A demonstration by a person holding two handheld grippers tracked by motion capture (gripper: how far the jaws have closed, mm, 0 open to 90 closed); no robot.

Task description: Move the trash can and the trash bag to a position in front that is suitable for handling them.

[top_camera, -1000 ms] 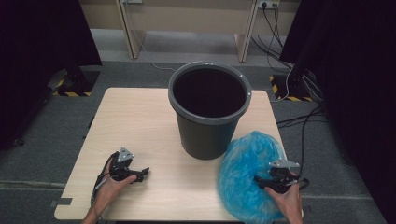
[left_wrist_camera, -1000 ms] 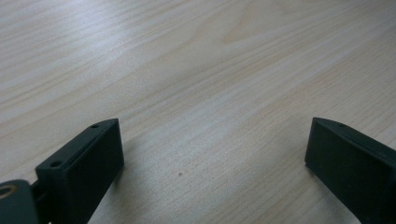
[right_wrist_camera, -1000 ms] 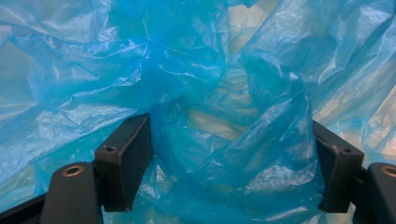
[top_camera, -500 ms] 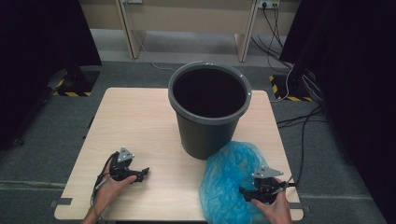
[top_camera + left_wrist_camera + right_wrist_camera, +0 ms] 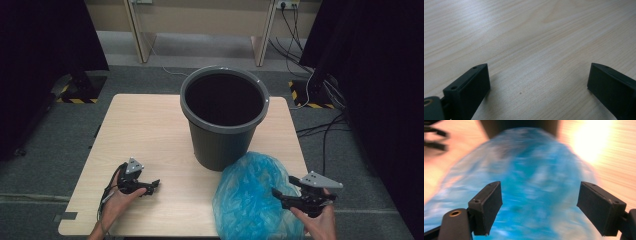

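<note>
Hovered over bag (image 5: 250, 197), jaws wide.
Held right gripper (image 5: 280, 192) at 5 o'clock, jaws just opening, gripping nothing; rested left gripper (image 5: 152, 186) at 7, open.

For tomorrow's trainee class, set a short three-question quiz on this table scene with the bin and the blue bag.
1. True or false: the blue plastic bag lies inside the grey bin.
2. Which gripper is at the bag? A the left gripper B the right gripper
3. What lies between the left gripper's jaws?

Key:
1. False; it lies on the table before the bin.
2. B
3. Nothing but bare tabletop; the jaws stand open.
</note>
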